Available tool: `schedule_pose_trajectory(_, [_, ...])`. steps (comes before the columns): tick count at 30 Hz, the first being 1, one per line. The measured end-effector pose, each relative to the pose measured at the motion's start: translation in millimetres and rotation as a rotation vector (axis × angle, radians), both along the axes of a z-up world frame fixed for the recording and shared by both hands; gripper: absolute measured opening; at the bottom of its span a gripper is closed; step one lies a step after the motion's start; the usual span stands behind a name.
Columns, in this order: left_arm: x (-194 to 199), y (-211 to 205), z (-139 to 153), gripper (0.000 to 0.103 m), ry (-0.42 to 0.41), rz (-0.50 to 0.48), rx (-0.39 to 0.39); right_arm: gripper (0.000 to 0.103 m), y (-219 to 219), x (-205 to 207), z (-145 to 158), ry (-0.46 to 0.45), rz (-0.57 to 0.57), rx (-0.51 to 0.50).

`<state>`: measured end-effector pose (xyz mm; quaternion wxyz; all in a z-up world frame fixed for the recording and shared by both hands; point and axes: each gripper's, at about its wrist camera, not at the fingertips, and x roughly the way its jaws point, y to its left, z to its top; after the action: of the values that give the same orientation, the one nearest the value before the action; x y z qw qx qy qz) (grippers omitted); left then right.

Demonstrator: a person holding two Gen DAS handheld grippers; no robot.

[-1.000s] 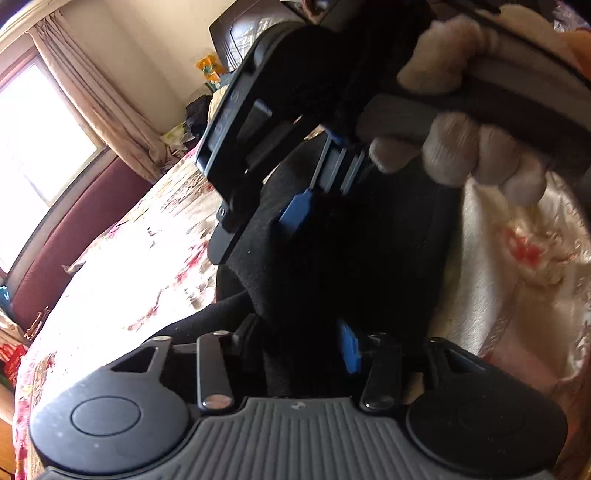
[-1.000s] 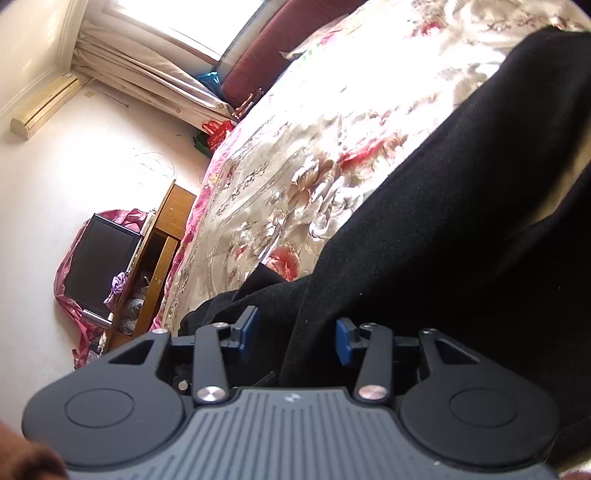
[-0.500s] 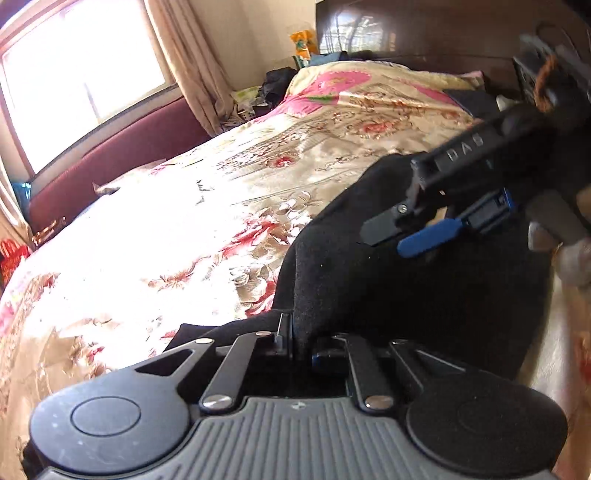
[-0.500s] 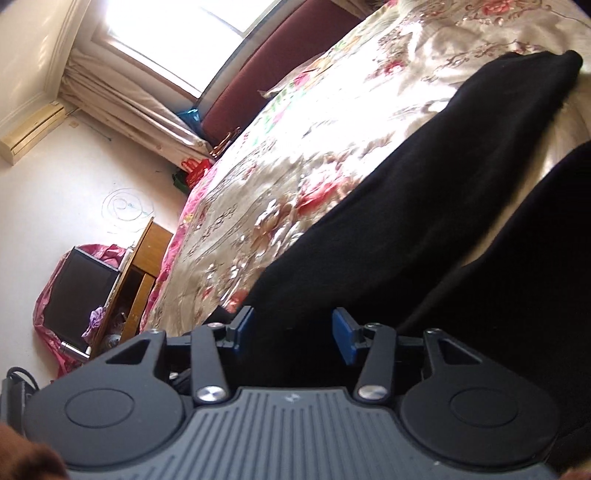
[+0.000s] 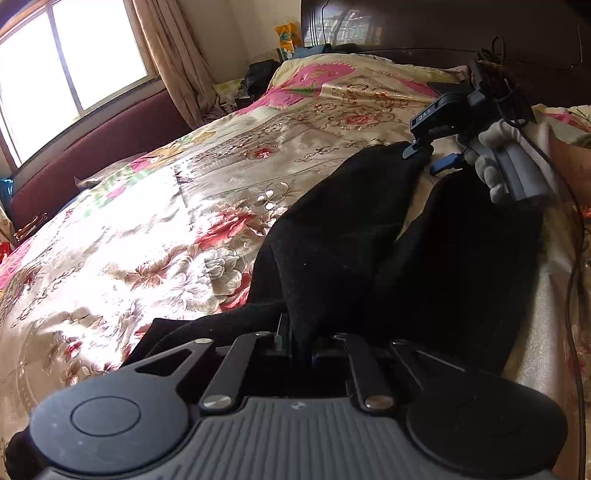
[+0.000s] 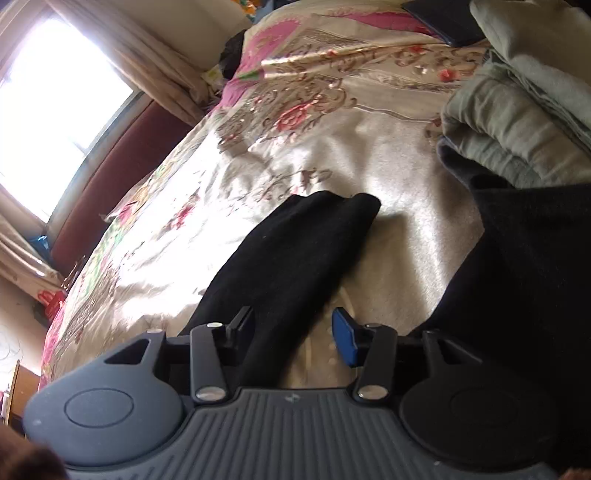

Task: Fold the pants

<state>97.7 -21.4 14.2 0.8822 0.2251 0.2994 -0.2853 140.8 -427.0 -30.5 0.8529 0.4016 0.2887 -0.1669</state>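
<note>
mid-fold on the black pants (image 5: 332, 236) spread across the floral bedspread (image 5: 147, 221): left gripper (image 5: 299, 347) clamped on the waist-end fabric, right gripper (image 6: 295, 328) parted and empty over one leg's cuff, probably next to close there.

The pants (image 5: 332, 236) were matt black fleecy cloth on a glossy satin floral bedspread (image 5: 155, 221), the left gripper (image 5: 299, 350) was matt ribbed plastic with bright metal rivets, and the headboard (image 5: 443, 33) was dark polished wood.
</note>
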Motion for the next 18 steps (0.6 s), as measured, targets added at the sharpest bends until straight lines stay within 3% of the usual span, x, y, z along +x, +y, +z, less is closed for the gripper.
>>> schedule_pose_trajectory(6, [4.6,-1.6,-1.9,0.027,0.01,0.001,0.003,0.049,-11.3,19.6,-9.7,-0.033,-0.043,0.022])
schedule_pose_trajectory(7, [5.1,-1.8,-1.8,0.027,0.012,0.002,0.003,0.043,-14.4,22.9,-11.9,-0.036,-0.053,0.04])
schedule_pose_trajectory(8, [5.5,-2.4,-2.1,0.027,0.01,0.003,0.005,0.024,-18.1,24.4,-13.7,-0.03,-0.059,0.05])
schedule_pose_trajectory(9, [5.3,-2.1,-2.1,0.027,0.005,0.004,0.009,0.013,-22.5,24.8,-15.6,-0.027,-0.059,0.08])
schedule_pose_trajectory(10, [5.5,-2.4,-2.1,0.027,0.002,0.005,0.012,0.008,-27.9,23.7,-17.3,-0.042,-0.056,0.135])
schedule_pose_trajectory(14, [6.2,-1.7,-1.7,0.027,-0.016,0.009,0.026,0.007,-35.2,10.6,5.5,-0.117,-0.02,0.157])
schedule_pose_trajectory(18, [5.2,-1.9,7.8,0.027,-0.059,-0.002,0.051,0.007,-32.8,-0.6,53.8,-0.202,0.036,0.116])
